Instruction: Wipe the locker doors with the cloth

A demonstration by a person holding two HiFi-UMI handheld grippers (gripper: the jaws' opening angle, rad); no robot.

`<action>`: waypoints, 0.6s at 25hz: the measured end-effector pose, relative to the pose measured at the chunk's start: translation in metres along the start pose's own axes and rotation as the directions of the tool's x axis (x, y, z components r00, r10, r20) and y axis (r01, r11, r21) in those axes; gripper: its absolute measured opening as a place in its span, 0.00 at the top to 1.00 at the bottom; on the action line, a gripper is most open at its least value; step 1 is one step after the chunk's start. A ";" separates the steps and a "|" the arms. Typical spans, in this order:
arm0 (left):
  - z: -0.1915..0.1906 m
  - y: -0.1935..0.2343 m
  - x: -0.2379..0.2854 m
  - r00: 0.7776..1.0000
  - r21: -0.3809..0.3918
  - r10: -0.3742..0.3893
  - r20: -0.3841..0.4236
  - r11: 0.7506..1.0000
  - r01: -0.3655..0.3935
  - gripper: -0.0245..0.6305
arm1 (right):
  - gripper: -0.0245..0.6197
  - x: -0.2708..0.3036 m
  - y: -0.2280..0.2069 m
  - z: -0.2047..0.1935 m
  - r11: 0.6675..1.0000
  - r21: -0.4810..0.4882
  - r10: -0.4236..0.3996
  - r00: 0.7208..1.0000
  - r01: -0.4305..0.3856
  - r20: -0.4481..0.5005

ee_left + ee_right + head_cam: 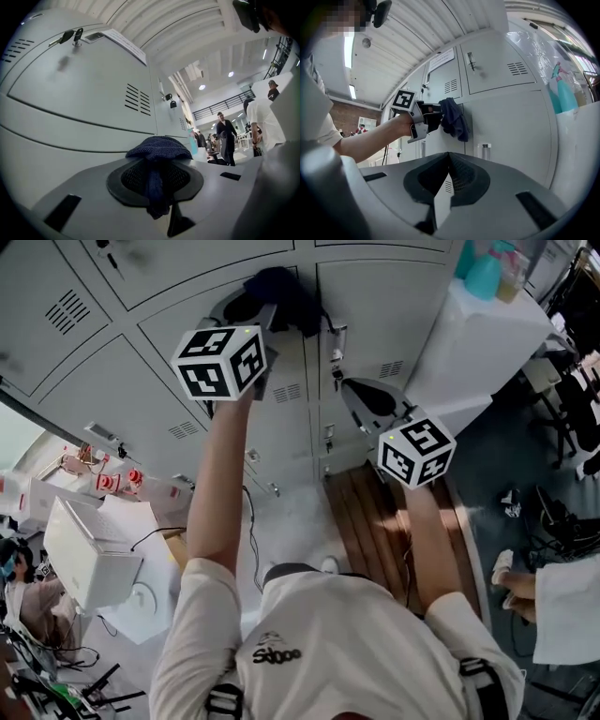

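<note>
A dark blue cloth (284,289) is bunched against the grey locker doors (384,306), near the seam between two doors. My left gripper (261,310) is shut on it, arm stretched up to the lockers. In the left gripper view the cloth (158,146) bulges over the closed jaws and hangs down between them, close to a vented door (79,89). My right gripper (349,388) hangs lower and to the right, off the doors, jaws shut on nothing. The right gripper view shows its tips (449,155) meeting, with the left gripper (425,119) and cloth (454,121) beyond.
A teal spray bottle (486,273) stands on a white cabinet (487,334) right of the lockers. Keys hang in an upper door's lock (70,36). White boxes (84,549) sit on the floor at left. People stand in the hall (226,136).
</note>
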State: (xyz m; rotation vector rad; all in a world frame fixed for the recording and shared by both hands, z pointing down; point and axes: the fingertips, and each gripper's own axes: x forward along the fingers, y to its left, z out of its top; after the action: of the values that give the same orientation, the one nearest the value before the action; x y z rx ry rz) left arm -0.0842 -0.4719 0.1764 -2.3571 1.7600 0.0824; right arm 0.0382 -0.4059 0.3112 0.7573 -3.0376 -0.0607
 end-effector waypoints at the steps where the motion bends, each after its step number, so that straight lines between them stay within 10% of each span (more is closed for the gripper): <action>1: 0.005 0.005 -0.004 1.000 0.002 0.003 0.001 1.000 -0.003 0.83 | 0.95 0.001 0.006 0.004 1.000 -0.021 -0.006 1.000 0.006 -0.003; 15: 0.012 0.105 -0.112 0.995 0.036 0.087 -0.038 0.996 -0.086 0.83 | 0.95 0.063 0.094 0.039 0.995 -0.097 0.029 0.999 -0.027 0.016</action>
State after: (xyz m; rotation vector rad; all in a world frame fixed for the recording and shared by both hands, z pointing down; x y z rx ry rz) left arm -0.2165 -0.3923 0.1696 -2.2735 1.8663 0.0176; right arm -0.0624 -0.3517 0.2757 0.7106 -3.0351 -0.2132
